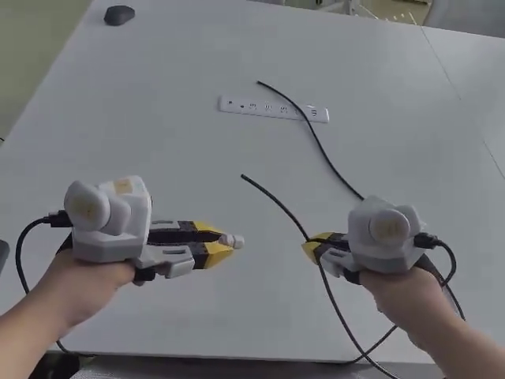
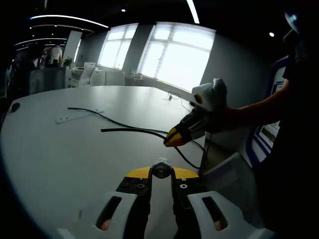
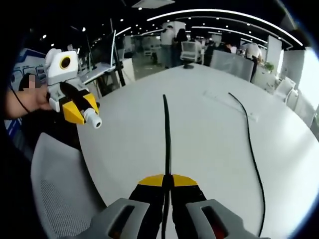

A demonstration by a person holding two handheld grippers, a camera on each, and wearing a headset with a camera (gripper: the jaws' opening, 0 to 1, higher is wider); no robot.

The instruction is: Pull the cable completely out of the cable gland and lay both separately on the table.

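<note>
Left gripper (image 1: 225, 243), in the head view, has its jaws closed on the gland (image 1: 234, 241), a small pale piece at the yellow tips, held above the table (image 1: 158, 118). The right gripper (image 1: 309, 249) faces it a little apart, with its jaws nipped shut on the cable (image 1: 272, 199). The cable's free end lies on the table ahead, clear of the gland. A second black run (image 1: 319, 146) passes a power strip (image 1: 272, 109) and goes behind the right gripper; I cannot tell whether it is the same cable. A mouse (image 1: 118, 14) sits at the far edge.

In the left gripper view, the gland (image 2: 161, 168) is pinched between the tips of the left gripper (image 2: 161, 174). The right gripper (image 2: 172, 139) is beyond it, with the cable (image 2: 129, 130) running from its tips across the table.

In the right gripper view, the cable (image 3: 166, 134) runs straight out from the closed tips of the right gripper (image 3: 167, 180) to its bare end. The left gripper (image 3: 84, 113) is off to the side, with the gland (image 3: 94, 121) at its tip and nothing threaded through it.

The pull looks finished, so the step in hand is laying down. The next move calls for lowering each piece to the table well apart, then opening the jaws so that neither piece rolls into the other.
</note>
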